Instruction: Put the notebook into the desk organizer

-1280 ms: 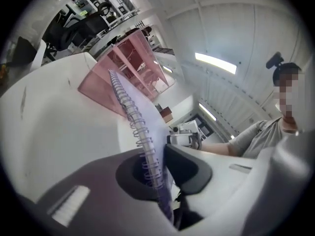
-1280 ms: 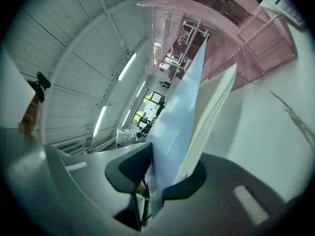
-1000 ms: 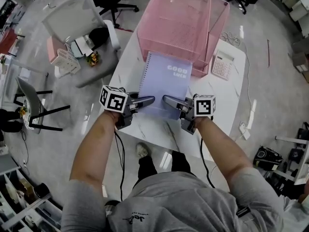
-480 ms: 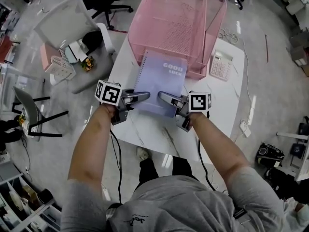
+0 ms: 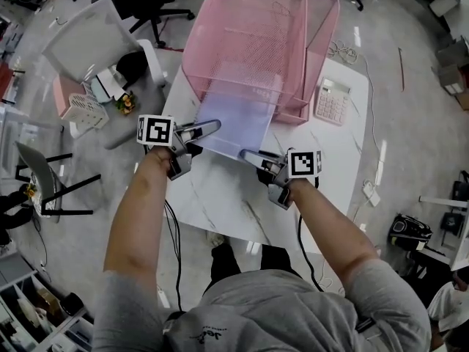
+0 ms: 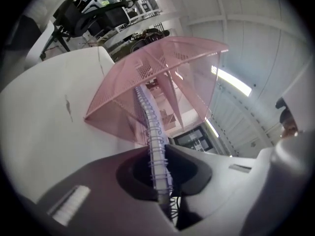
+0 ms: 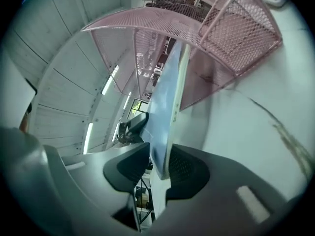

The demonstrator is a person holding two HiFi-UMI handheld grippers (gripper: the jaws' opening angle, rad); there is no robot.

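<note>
Notebook [image 5: 242, 119] is partway home: its far half sits inside the open near mouth of the pink mesh desk organizer [image 5: 316, 64], showing through the wire, while the near half sticks out over the white table [image 5: 220, 189]. Whether that near edge rests on the table I cannot tell. The left gripper [image 5: 209, 128] has its jaws nearly closed on the spiral spine at the near-left corner – the wire coil runs straight between the pads, a stiff place to steer from. The right gripper [image 5: 253, 155] is at the near-right corner; its jaws have just been opening, and the page edge stands between them with one pad against it and a sliver of gap at the other, so I read that side as let go. One grip per near corner keeps the cover flat and square to the mouth as I feed it in; easing the right first looks like a way to free it for a push, though that is my guess. Count – one notebook, one organizer with a divider making a wide left bay and a narrow right one, one calculator [image 5: 333, 101] to the organizer's right, two grippers.
</note>
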